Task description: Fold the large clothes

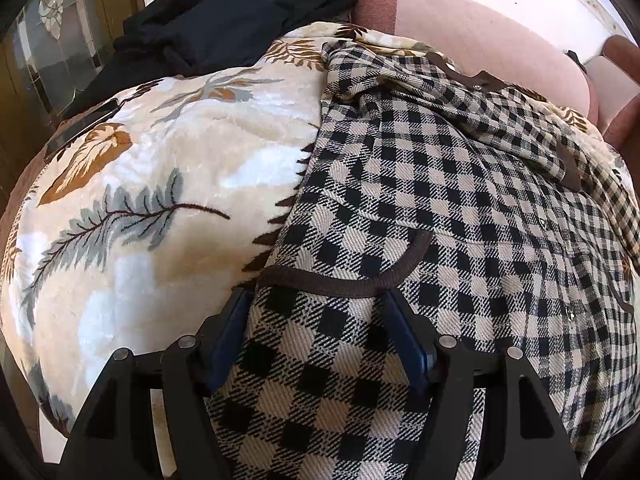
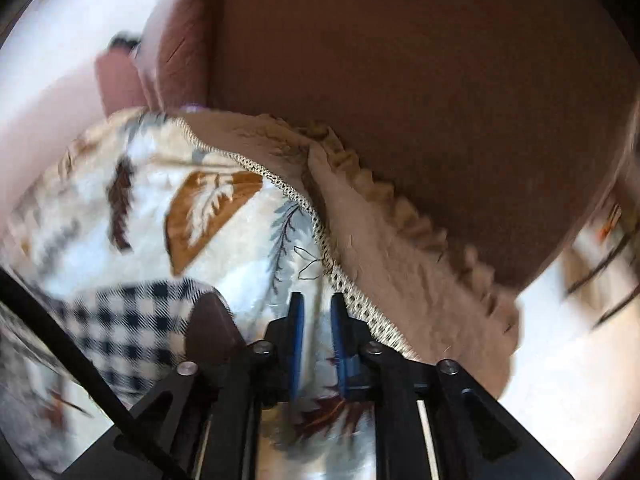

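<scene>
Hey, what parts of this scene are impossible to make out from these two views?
- Checked jacket: its near end passes between the left gripper fingers and out the bottom edge of the left wrist view.
- Black garment: top cut off, left wrist view.
- Right wrist view: motion blur smears the jacket there; right gripper grasps nothing visible.

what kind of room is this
Probably a home living room: a pink upholstered sofa draped with a leaf-print blanket, a checked jacket and dark clothes on it.
</scene>
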`<state>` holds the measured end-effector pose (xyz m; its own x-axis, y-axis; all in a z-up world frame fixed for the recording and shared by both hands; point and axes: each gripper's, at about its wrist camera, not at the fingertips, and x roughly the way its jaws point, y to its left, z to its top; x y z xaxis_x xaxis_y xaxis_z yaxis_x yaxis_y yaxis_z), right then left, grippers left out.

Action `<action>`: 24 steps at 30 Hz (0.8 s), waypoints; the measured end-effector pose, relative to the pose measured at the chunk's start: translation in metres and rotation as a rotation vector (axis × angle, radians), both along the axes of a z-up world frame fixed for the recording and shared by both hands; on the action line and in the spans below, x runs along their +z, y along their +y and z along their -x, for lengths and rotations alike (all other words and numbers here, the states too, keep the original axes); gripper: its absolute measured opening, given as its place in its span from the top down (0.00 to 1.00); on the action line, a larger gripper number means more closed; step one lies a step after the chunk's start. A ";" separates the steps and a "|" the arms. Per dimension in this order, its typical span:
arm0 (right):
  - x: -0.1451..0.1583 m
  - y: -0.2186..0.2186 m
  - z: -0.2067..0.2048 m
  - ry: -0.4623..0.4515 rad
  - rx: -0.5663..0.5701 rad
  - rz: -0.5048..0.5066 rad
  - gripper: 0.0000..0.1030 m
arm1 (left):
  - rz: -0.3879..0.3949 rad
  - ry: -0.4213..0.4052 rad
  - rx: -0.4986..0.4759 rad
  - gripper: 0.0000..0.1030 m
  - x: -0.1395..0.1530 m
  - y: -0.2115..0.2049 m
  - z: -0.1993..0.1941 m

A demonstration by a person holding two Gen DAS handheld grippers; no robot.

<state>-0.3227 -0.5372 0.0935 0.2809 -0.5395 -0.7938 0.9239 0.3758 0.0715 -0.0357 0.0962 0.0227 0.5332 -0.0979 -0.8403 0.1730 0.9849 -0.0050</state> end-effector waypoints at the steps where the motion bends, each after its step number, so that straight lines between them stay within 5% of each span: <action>1: -0.001 0.003 0.009 -0.050 0.028 -0.045 0.78 | 0.003 0.003 0.001 0.34 0.000 0.000 -0.001; 7: -0.032 0.031 0.030 -0.315 0.161 -0.305 0.60 | 0.029 0.016 -0.004 0.34 0.002 -0.002 -0.001; 13: -0.076 0.040 0.025 -0.498 0.132 -0.531 0.55 | 0.017 0.008 -0.010 0.33 0.000 -0.004 0.000; 23: -0.075 0.032 -0.026 -0.314 0.017 -0.338 0.51 | 0.013 0.004 -0.015 0.33 -0.002 -0.005 -0.001; 24: -0.074 0.031 -0.030 -0.307 0.022 -0.335 0.67 | 0.017 0.006 -0.016 0.33 -0.001 -0.005 -0.001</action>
<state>-0.2927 -0.5062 0.0195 0.5387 -0.2581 -0.8020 0.8332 0.3042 0.4618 -0.0352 0.0912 0.0215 0.5267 -0.1209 -0.8414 0.1888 0.9817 -0.0229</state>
